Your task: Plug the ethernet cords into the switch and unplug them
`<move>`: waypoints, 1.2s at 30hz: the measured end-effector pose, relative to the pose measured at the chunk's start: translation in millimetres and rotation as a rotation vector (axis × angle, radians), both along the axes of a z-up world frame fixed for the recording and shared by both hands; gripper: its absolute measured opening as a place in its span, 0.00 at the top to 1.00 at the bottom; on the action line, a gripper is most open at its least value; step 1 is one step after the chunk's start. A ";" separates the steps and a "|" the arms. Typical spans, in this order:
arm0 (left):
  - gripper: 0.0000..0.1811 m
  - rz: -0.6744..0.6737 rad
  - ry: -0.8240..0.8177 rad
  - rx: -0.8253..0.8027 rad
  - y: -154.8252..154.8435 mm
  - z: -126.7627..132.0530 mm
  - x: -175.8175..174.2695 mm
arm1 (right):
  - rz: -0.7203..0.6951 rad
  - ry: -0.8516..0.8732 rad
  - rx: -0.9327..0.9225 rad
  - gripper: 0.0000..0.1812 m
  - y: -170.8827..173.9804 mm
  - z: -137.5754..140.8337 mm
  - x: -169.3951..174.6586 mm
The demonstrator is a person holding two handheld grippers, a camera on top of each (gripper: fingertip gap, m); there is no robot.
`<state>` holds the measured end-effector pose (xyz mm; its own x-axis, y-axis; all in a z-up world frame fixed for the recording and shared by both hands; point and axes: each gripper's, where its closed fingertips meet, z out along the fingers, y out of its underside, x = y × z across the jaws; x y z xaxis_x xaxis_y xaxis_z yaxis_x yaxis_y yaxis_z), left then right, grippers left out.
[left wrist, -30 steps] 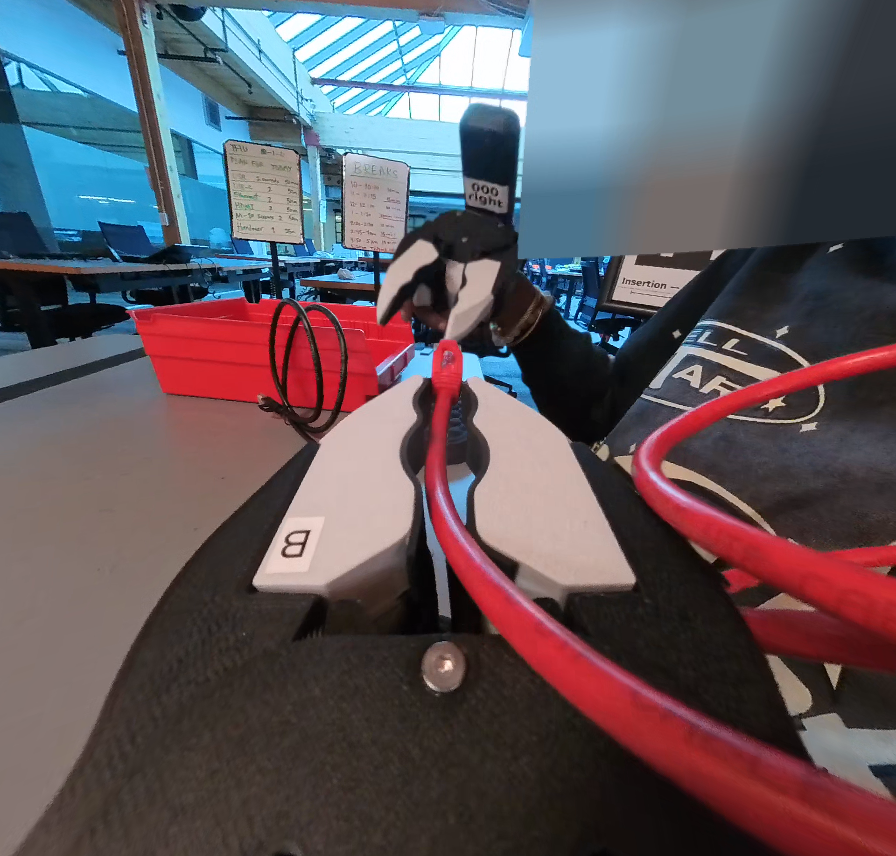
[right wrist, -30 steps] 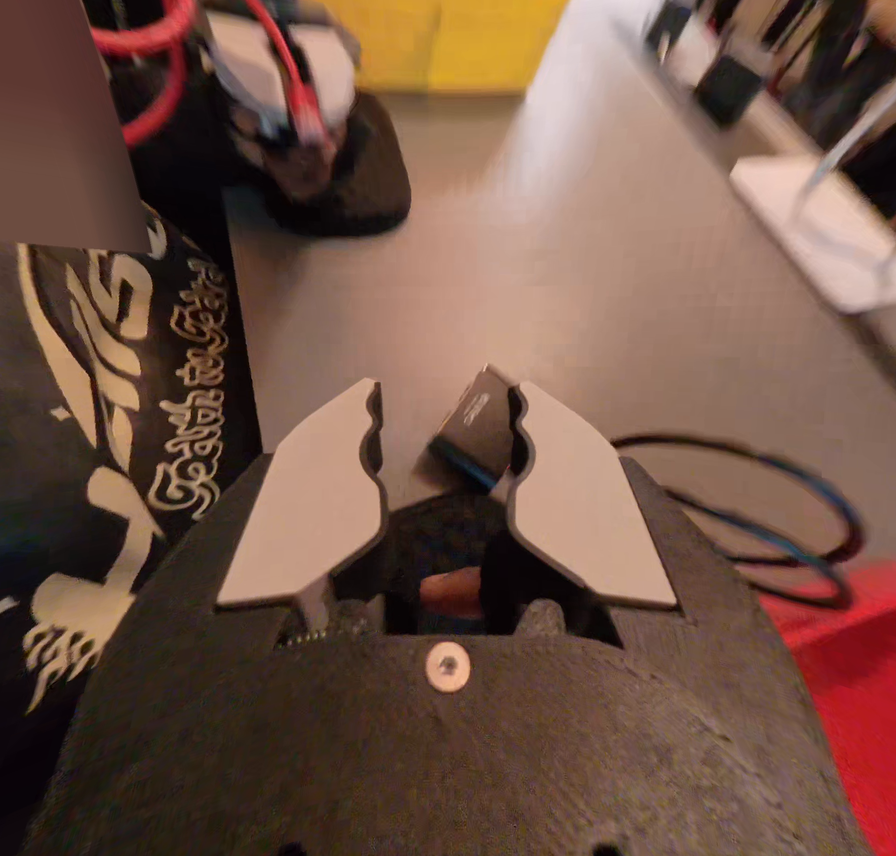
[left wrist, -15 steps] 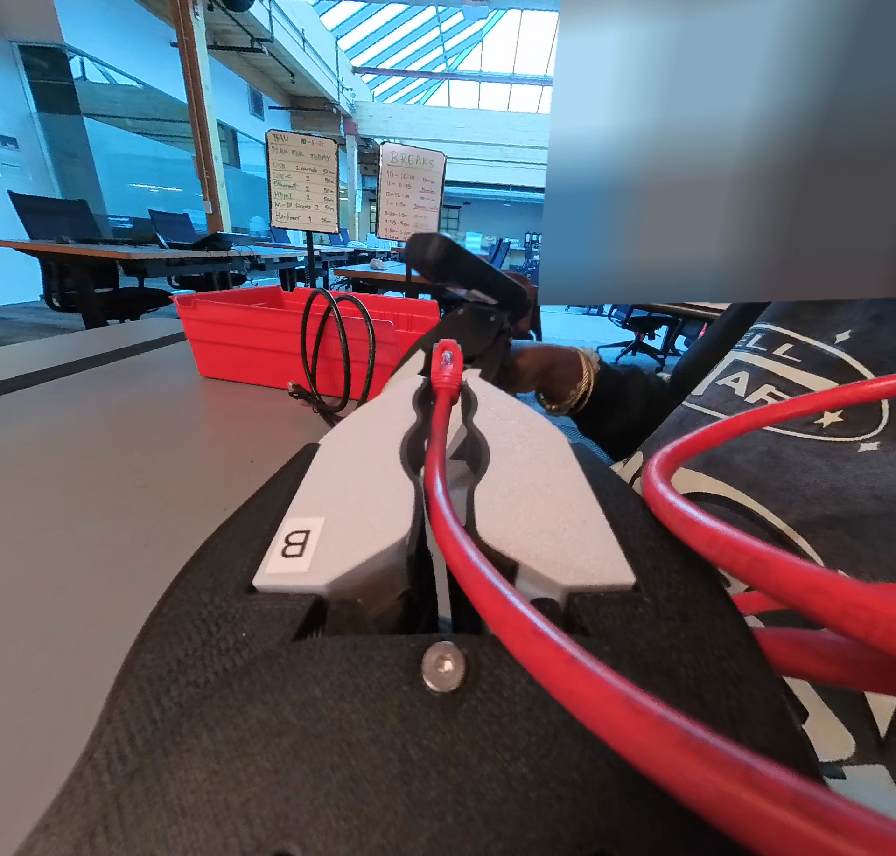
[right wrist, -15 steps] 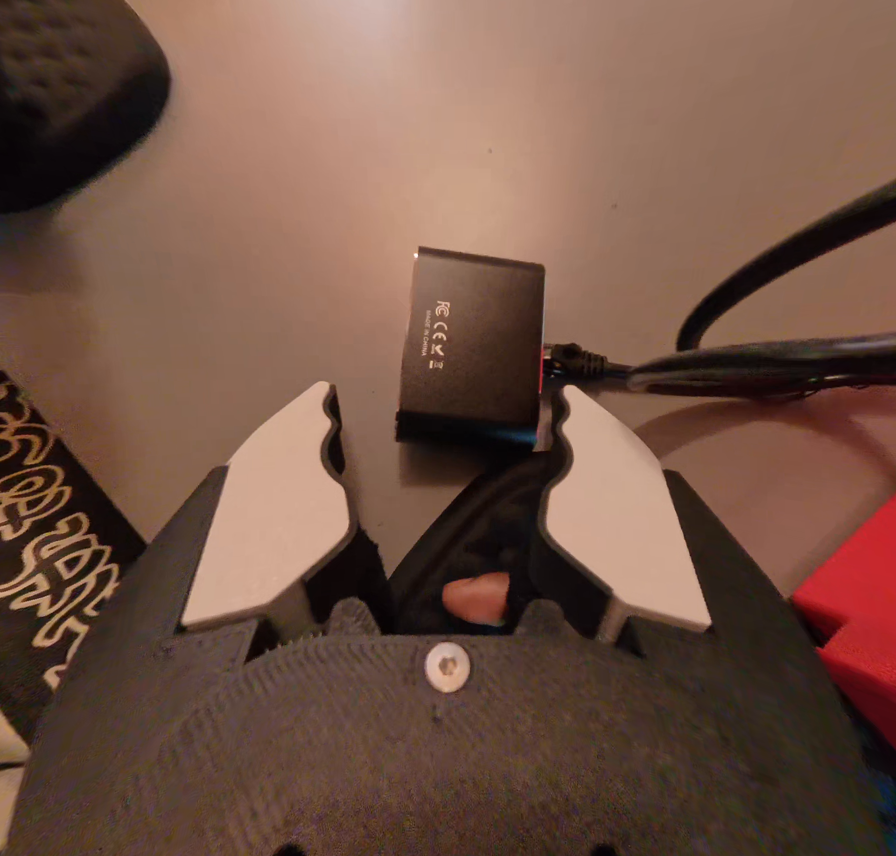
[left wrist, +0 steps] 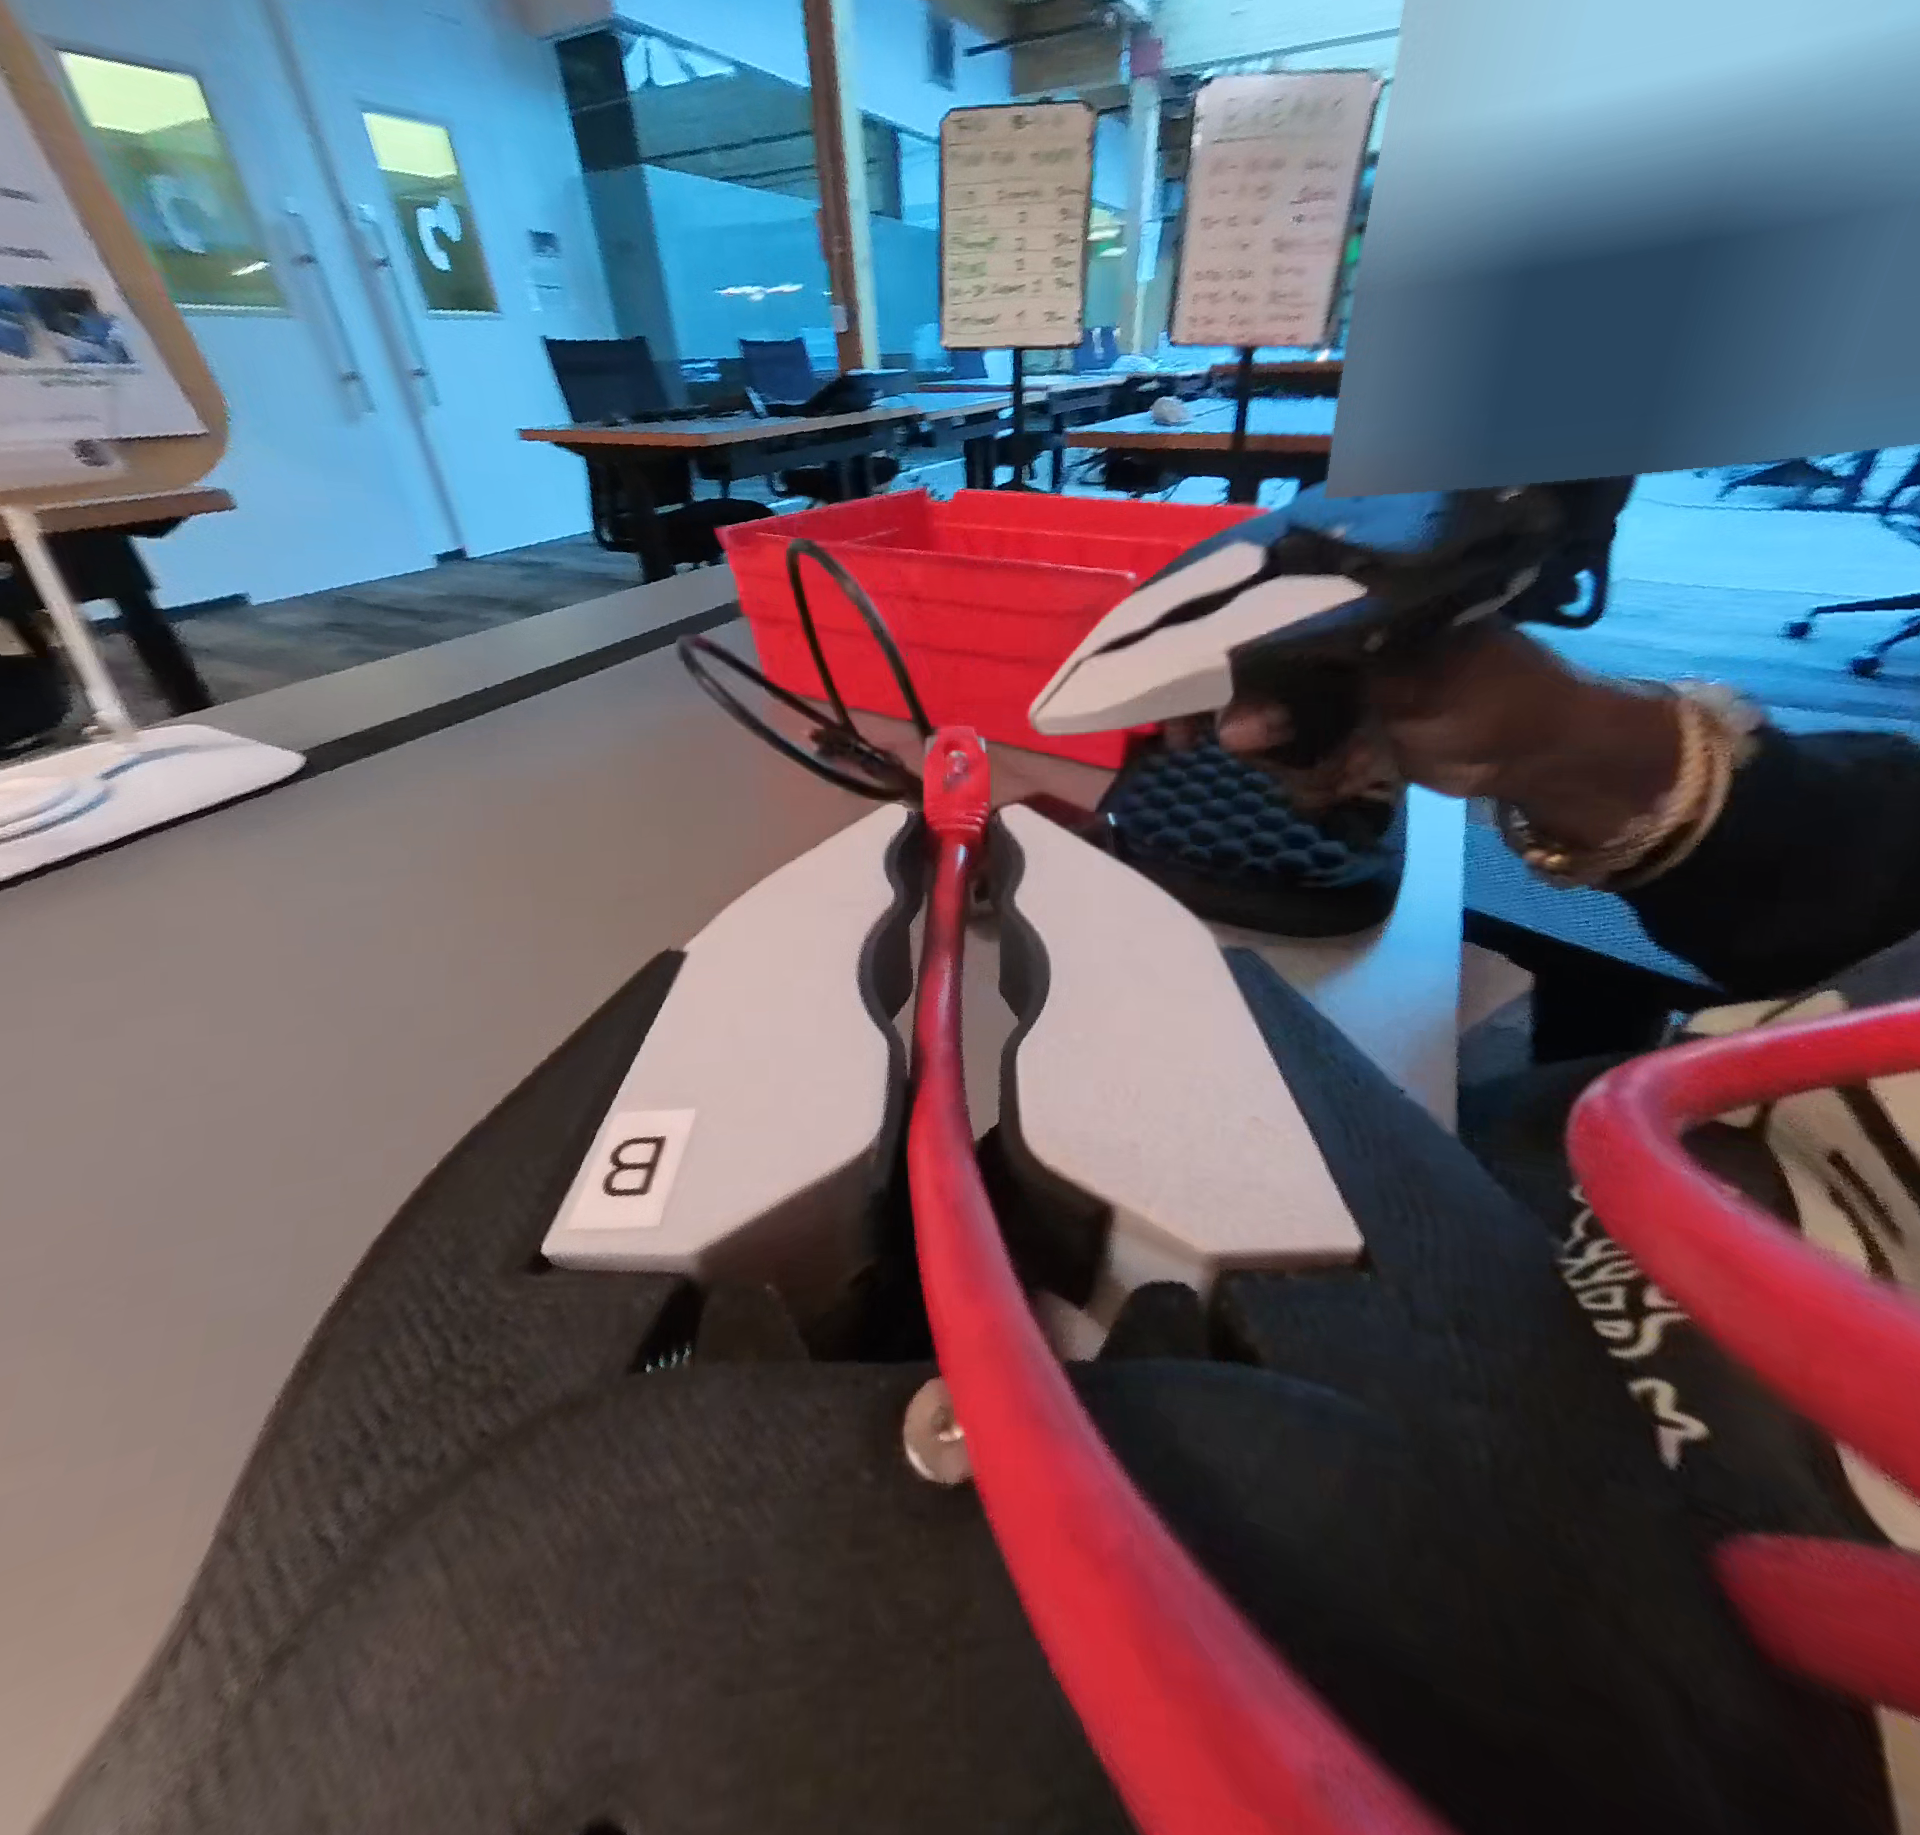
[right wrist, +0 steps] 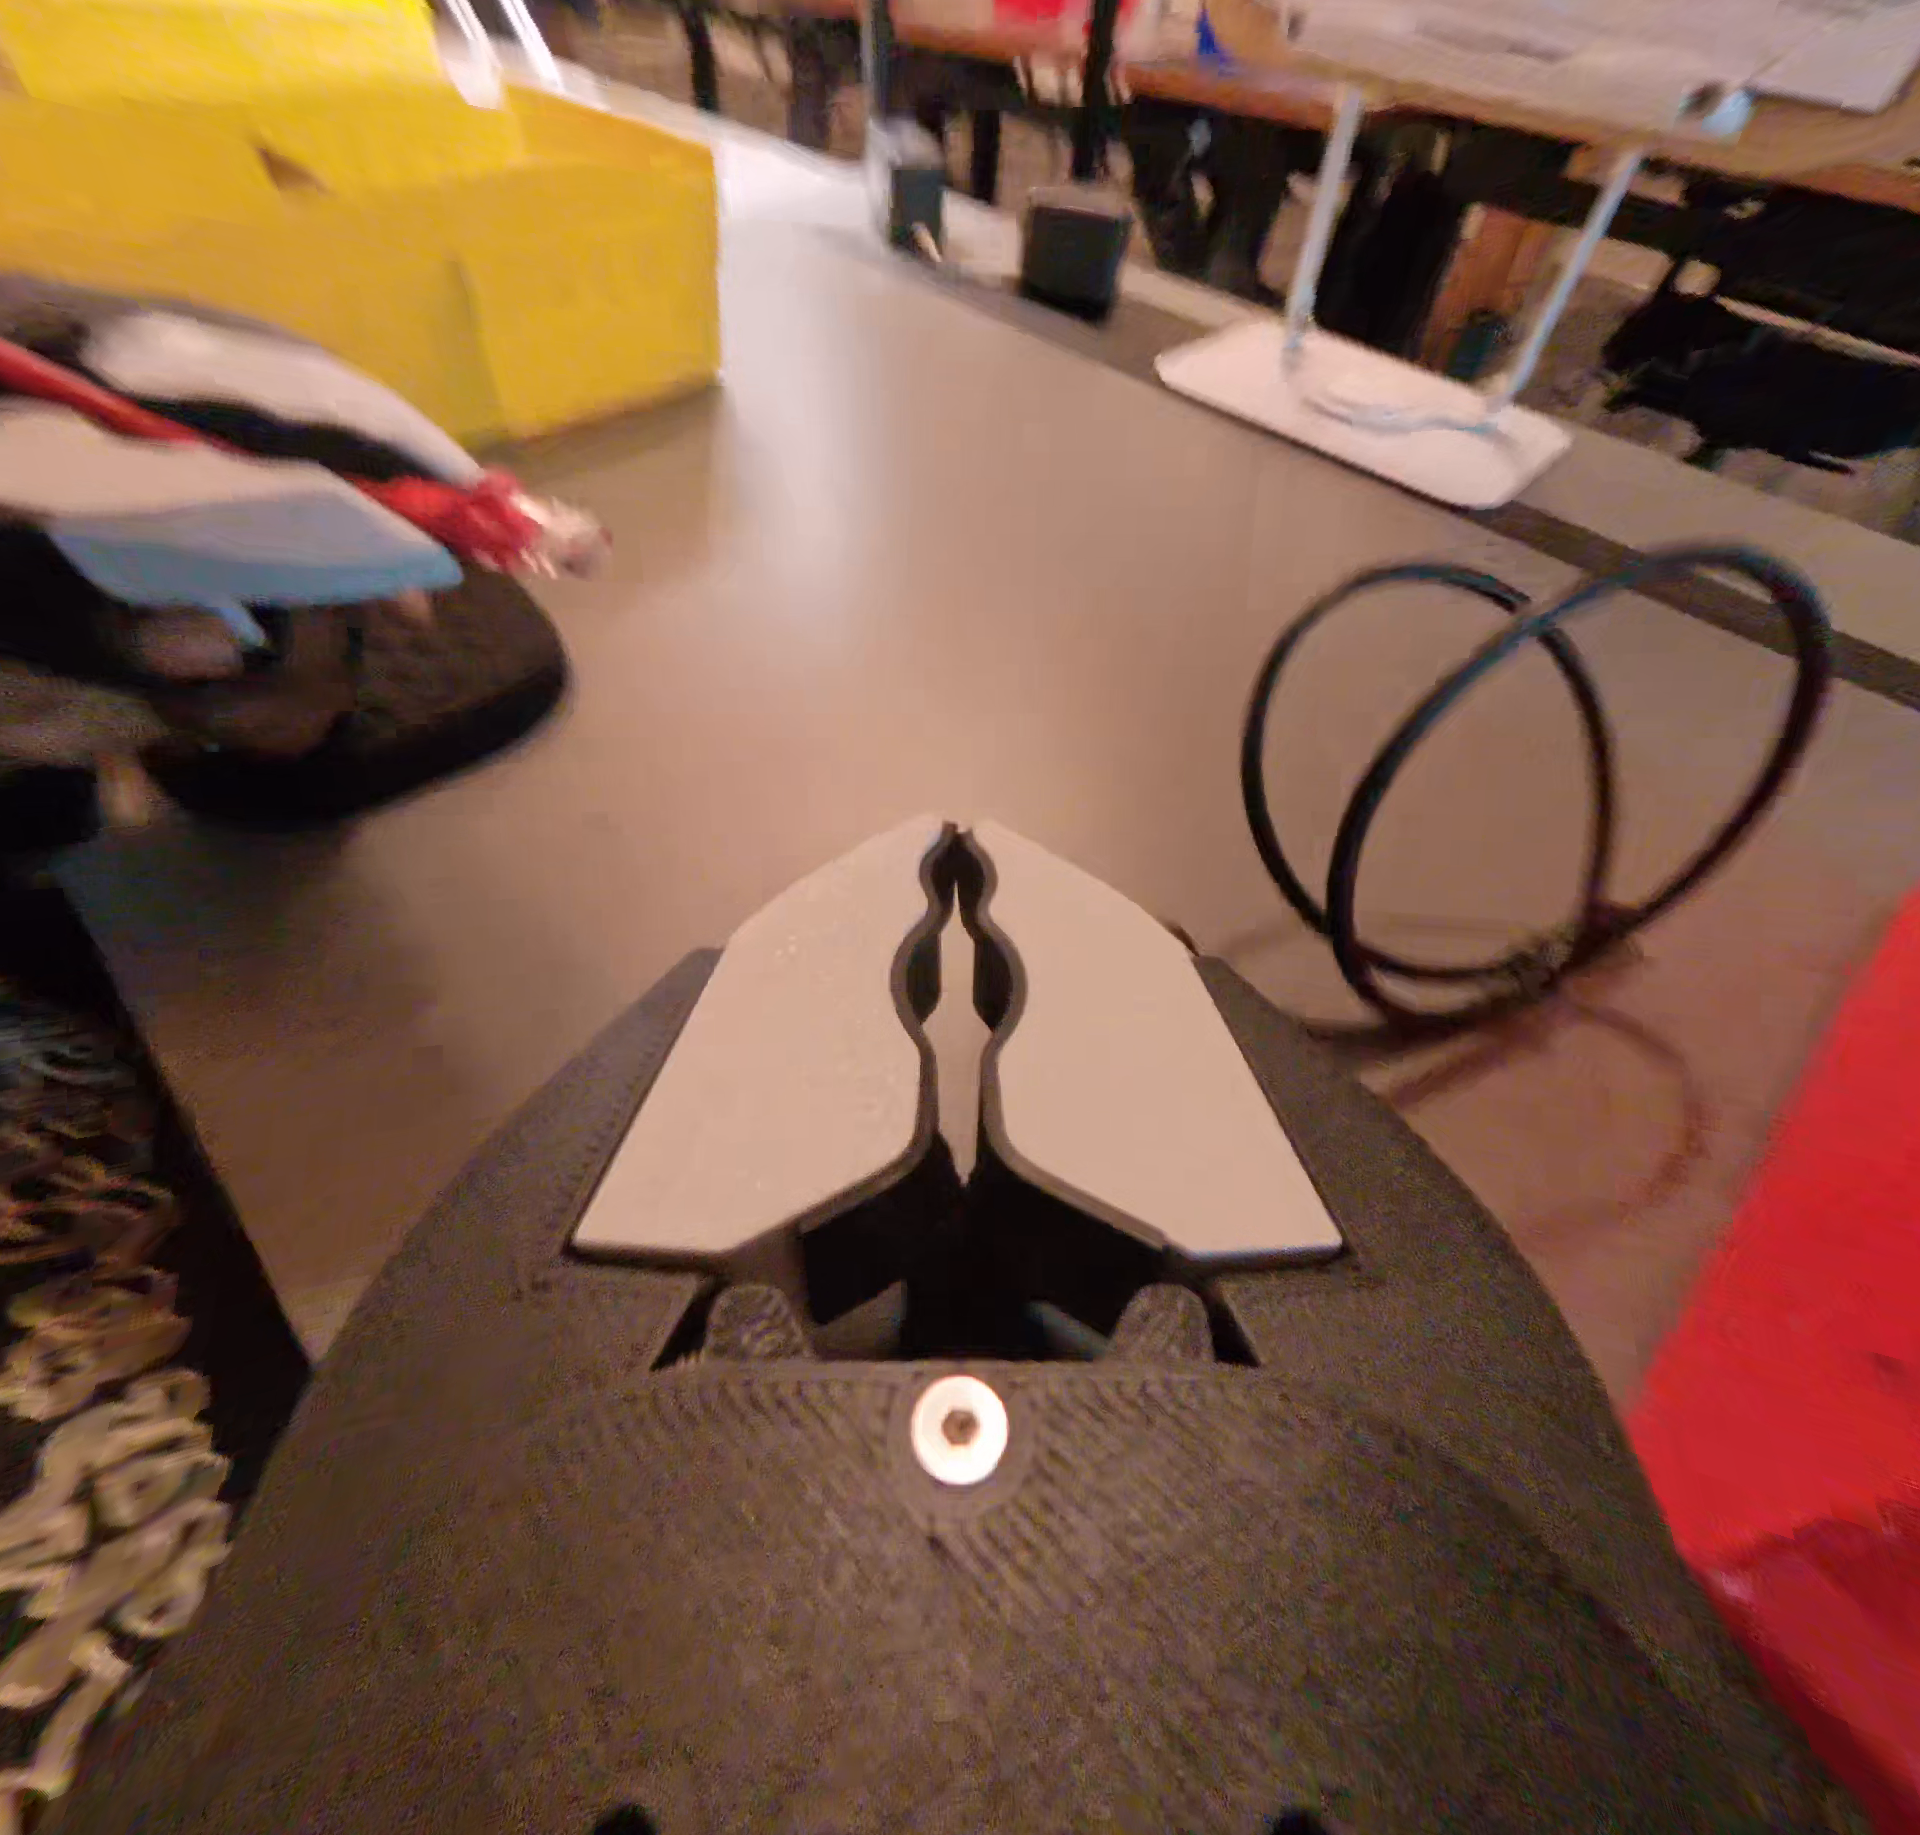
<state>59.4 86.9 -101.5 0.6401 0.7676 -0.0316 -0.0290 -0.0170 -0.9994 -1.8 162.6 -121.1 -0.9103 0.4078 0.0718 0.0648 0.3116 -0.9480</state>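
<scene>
In the left wrist view, the left gripper is pinching the red ethernet cord, its plug jutting toward twelve o'clock. In the right wrist view, the right gripper is clenching with nothing visible between its tips, the black cable coiling at two o'clock; the switch is showing nowhere, so I judge plugging in calls for finding its port first

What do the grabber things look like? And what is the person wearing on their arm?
Each gripper, left and right, has a rough black body, a silver screw and two pale grey fingers with wavy black inner edges. One left finger carries a small white sticker. The person's arm has a dark sleeve and gold bracelets.
</scene>
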 end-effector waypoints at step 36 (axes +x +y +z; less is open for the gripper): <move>0.94 0.000 -0.005 0.042 0.7 2.0 -2.9 | 0.117 -0.105 0.162 0.67 -1.6 -35.4 -29.7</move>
<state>56.5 87.6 -99.5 0.6403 0.7681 0.0038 -0.0235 0.0246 -0.9994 -31.5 161.0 -156.5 -0.9565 0.2901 0.0298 0.1153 0.4700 -0.8751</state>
